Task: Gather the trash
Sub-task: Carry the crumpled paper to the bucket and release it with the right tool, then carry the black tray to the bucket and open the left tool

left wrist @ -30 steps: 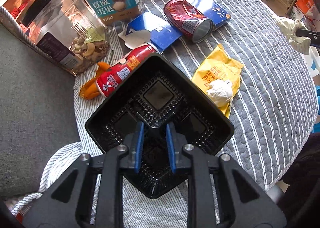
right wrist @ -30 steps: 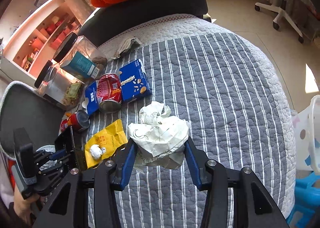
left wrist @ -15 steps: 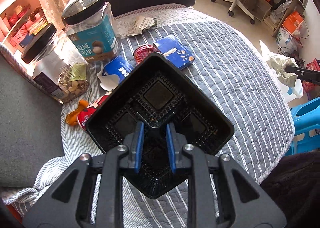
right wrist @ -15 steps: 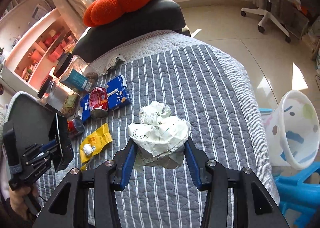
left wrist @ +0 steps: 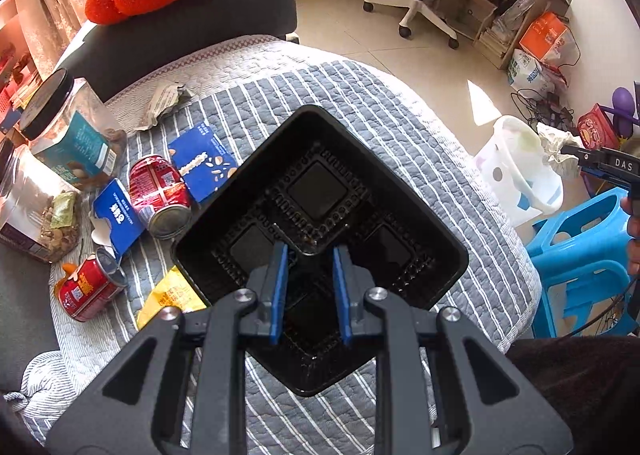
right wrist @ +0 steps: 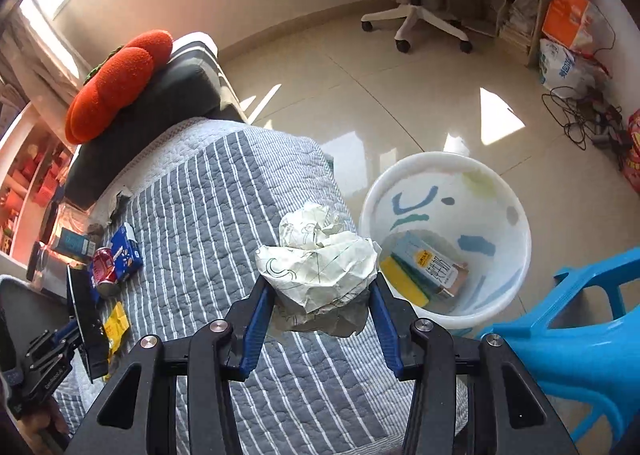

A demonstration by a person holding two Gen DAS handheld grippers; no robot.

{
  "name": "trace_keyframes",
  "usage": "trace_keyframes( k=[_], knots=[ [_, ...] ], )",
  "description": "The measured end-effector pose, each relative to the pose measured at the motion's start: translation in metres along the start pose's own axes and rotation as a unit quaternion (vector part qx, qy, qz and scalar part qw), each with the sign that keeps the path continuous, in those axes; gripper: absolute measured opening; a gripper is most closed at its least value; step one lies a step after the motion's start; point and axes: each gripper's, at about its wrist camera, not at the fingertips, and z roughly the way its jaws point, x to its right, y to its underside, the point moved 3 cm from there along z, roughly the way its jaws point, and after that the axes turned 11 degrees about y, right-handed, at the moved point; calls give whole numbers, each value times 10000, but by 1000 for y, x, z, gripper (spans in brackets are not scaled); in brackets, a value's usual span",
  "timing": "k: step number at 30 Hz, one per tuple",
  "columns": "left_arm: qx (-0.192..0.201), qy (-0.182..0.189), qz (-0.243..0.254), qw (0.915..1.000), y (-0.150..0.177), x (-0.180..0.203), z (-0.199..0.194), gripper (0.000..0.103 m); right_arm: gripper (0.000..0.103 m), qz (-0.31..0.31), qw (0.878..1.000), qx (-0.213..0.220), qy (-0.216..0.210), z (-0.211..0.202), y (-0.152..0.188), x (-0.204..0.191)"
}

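The right hand-held gripper point(right wrist: 320, 315) gripped a crumpled paper wad point(right wrist: 320, 259); the white bin point(right wrist: 448, 171) lay just right of it, centre-right of frame. The left hand-held gripper point(left wrist: 310, 291), nearly closed, pinched a black tray point(left wrist: 320, 215), farther from the bin.

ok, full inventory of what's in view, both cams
black tray: 1, black, in left claw
crumpled paper: 1, white, in right claw
bin: 1, white, on floor beside the bed, carton inside
cans: 2, red, lying on striped quilt
blue cartons: 2, blue, flanking the upper can
yellow wrapper: 1, yellow, partly under the tray
jars: 2, clear, black lids, left edge
torn paper: 1, pale, far end of the quilt
stool: 1, blue, beside the bin
left claw: shut on tray
right claw: shut on paper
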Motion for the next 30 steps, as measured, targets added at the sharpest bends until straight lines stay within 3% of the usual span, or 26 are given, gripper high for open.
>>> trace_keyframes(
  k=[6, 11, 14, 16, 20, 26, 30],
  knots=[
    [57, 249, 295, 9992, -9, 46, 16, 24, 50, 585, 9974, 18, 412, 14, -8, 77],
    [33, 272, 536, 9982, -18, 77, 31, 24, 51, 1111, 9931, -28, 373, 23, -10, 120],
    [-33, 310, 605, 9977, -25, 93, 42, 24, 57, 1280, 9916, 50, 189, 23, -11, 130],
    [-42, 376, 578, 9976, -31, 104, 47, 24, 67, 1387, 9903, 70, -41, 23, -13, 133],
    [-99, 506, 654, 9965, -44, 133, 56, 24, 72, 1635, 9862, -42, -240, 20, -14, 142],
    [-136, 652, 1033, 9924, -69, 185, 75, 24, 74, 1425, 9888, -70, 449, 0, -6, 157],
    [-216, 769, 1151, 9901, -83, 213, 96, 24, 74, 1268, 9903, 49, 565, -14, 1, 170]
  ],
)
